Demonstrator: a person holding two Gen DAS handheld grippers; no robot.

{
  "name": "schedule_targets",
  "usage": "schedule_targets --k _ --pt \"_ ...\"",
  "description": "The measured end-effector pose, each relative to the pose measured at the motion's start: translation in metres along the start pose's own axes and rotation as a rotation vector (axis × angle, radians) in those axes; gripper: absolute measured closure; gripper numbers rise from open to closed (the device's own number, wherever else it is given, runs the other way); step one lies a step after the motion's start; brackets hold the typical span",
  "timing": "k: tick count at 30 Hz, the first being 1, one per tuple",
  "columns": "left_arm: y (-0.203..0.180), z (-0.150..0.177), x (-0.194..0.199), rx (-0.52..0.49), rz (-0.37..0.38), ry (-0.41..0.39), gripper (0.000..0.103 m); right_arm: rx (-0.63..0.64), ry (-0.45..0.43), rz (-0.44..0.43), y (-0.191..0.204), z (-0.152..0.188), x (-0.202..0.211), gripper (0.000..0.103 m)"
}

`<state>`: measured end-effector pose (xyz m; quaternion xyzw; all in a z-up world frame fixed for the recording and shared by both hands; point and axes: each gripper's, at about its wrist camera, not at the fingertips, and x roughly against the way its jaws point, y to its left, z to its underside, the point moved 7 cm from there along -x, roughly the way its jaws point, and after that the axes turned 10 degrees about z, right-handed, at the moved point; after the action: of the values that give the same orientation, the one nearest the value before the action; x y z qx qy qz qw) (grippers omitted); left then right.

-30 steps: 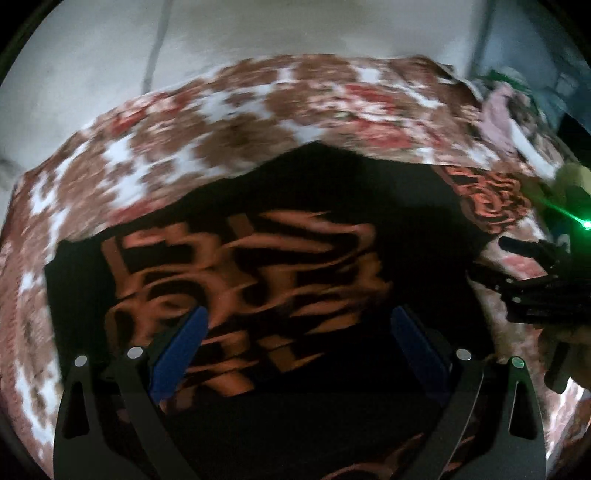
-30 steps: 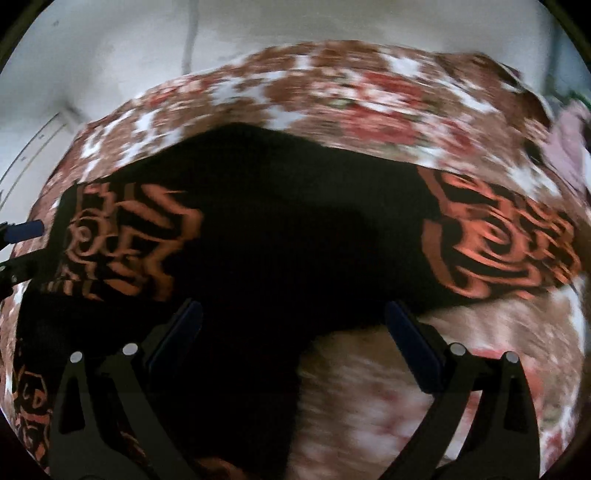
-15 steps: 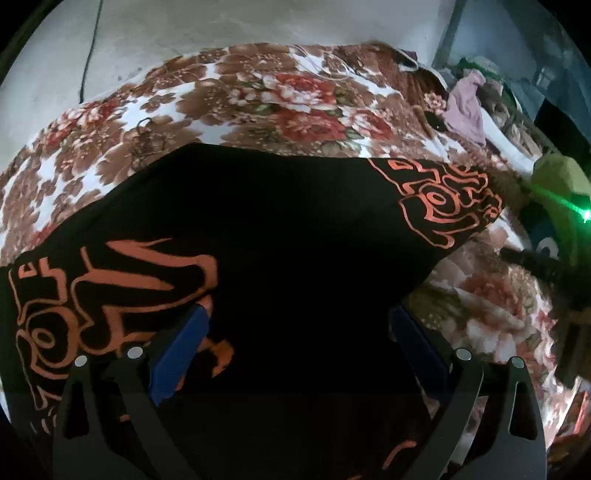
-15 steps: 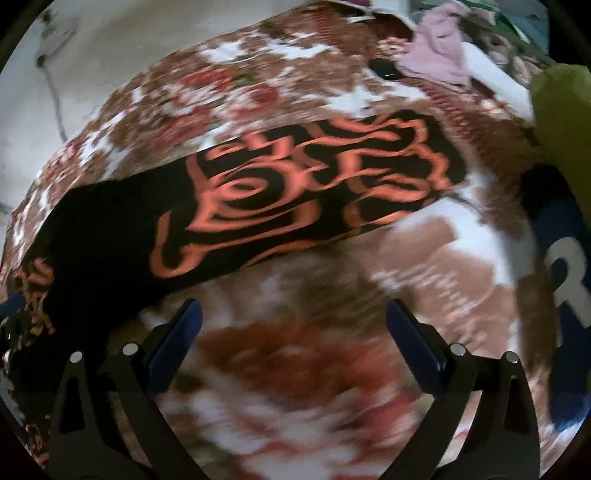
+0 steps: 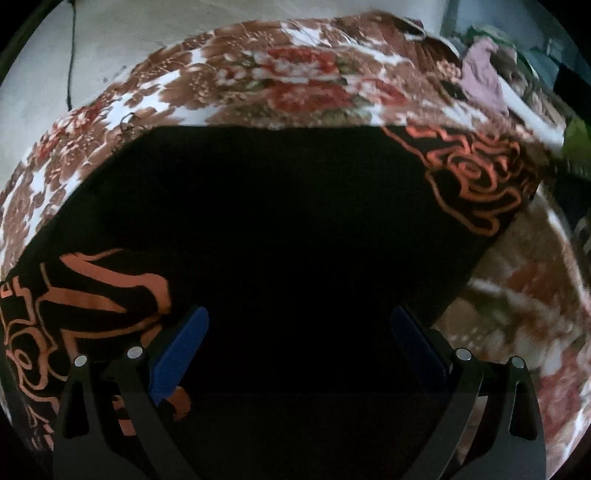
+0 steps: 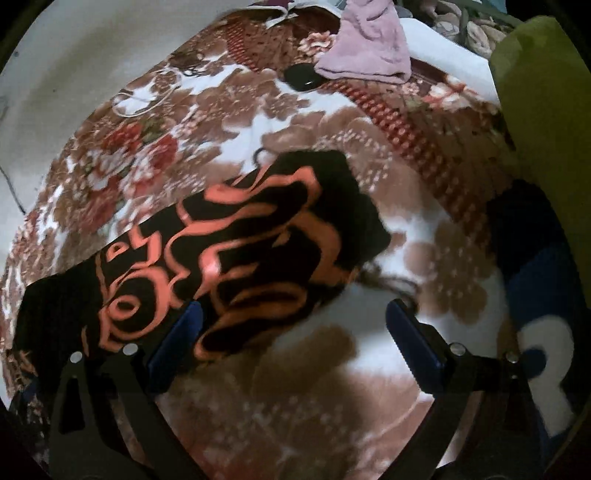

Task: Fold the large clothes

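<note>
So we've got the black garment (image 5: 277, 229) with the orange swirl print spread out flat on the floral blanket (image 5: 295, 74), one printed end reaching out to the right. Our left gripper (image 5: 297, 350) hangs over the dark middle, jaws spread wide, nothing in them. Right gripper (image 6: 291, 332) is just as wide and empty, over that printed end (image 6: 229, 258), with one finger over the cloth and the other over bare blanket.

What could bite us: the blanket looks plush, so a low pinch might grab the blanket along with the cloth and drag everything. Also the black-on-black middle makes edges hard to see.

Around it: a white cable (image 6: 140, 99) lies on the blanket farther back, plus a pink cloth (image 6: 369, 48), a small black object (image 6: 301, 75) and a yellow-green item (image 6: 535, 103) at the edge. Plain pale wall (image 5: 147, 29) behind.
</note>
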<state>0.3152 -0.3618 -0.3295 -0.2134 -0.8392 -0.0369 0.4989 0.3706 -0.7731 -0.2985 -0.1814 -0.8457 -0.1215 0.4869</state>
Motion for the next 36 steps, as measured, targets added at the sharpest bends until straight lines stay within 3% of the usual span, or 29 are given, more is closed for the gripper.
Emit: schedule_targets --k 6,11,13,20,23,26,30,36 --pt "-0.003 0.012 -0.016 -0.061 -0.056 -0.036 0.005 -0.144 0.055 -0.025 -0.021 -0.011 -0.03 0.005" --pt "-0.002 0.009 -0.019 -0.048 -0.063 -0.042 0.005 -0.226 0.074 -0.082 -0.028 -0.022 -0.045 0.006" --pt "-0.002 0.008 -0.02 -0.046 -0.064 -0.044 0.005 -0.264 0.095 -0.12 -0.03 -0.026 -0.051 0.015" --pt "-0.002 0.009 -0.02 -0.054 -0.051 -0.09 0.004 -0.215 0.121 -0.064 -0.033 -0.03 -0.068 0.057" --pt "-0.001 0.011 -0.017 -0.043 -0.021 -0.114 0.005 -0.207 0.109 -0.081 -0.036 -0.028 -0.067 0.074" --pt "0.0 0.011 -0.017 -0.04 -0.004 -0.123 0.005 -0.183 0.068 -0.105 -0.031 -0.029 -0.056 0.081" --pt "-0.002 0.013 -0.02 -0.058 -0.033 -0.12 0.005 -0.188 -0.013 -0.178 -0.021 -0.036 -0.019 0.082" --pt "-0.004 0.015 -0.022 -0.084 -0.067 -0.138 0.005 -0.073 -0.088 -0.35 0.044 -0.049 0.046 0.082"
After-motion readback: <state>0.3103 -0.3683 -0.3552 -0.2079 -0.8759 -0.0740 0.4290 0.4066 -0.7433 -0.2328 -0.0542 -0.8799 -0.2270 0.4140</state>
